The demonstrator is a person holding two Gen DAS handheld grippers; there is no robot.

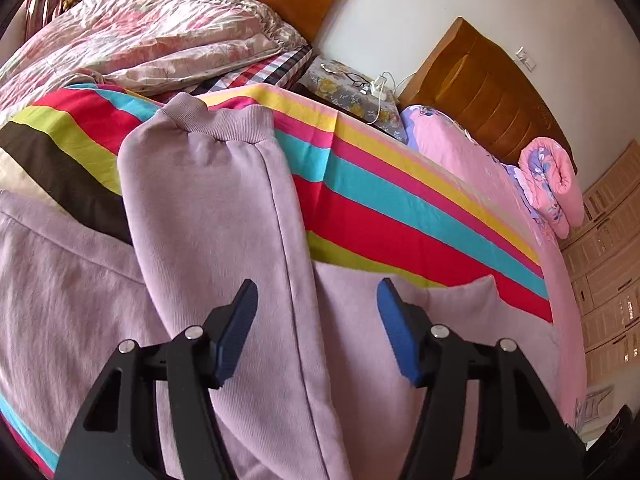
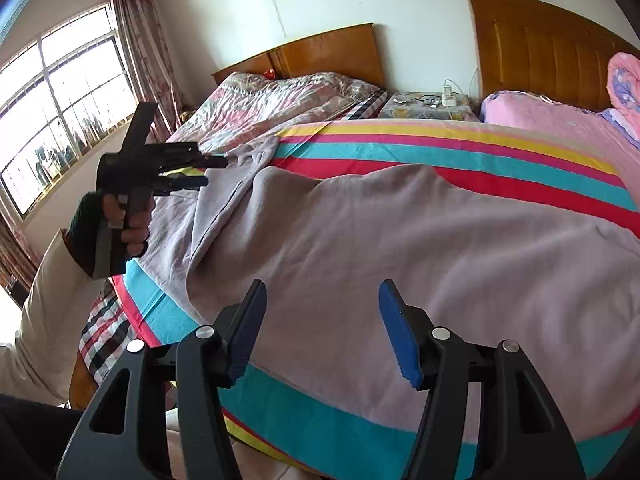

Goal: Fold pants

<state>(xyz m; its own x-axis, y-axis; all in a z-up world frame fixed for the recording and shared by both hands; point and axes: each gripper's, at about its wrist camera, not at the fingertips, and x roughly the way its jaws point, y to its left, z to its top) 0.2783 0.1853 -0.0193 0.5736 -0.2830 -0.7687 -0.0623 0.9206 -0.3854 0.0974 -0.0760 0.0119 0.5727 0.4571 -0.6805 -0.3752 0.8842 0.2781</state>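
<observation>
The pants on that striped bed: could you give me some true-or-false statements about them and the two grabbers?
1. The pants are lilac. True.
2. The right gripper clamps the pants. False: its jaws are open, with nothing between them.
3. A pant leg is folded over, its ribbed cuff on the striped sheet. True.
4. The left gripper is shut. False: it is open above the pant leg.
5. The pants lie on the floor. False: they lie on the bed.
</observation>
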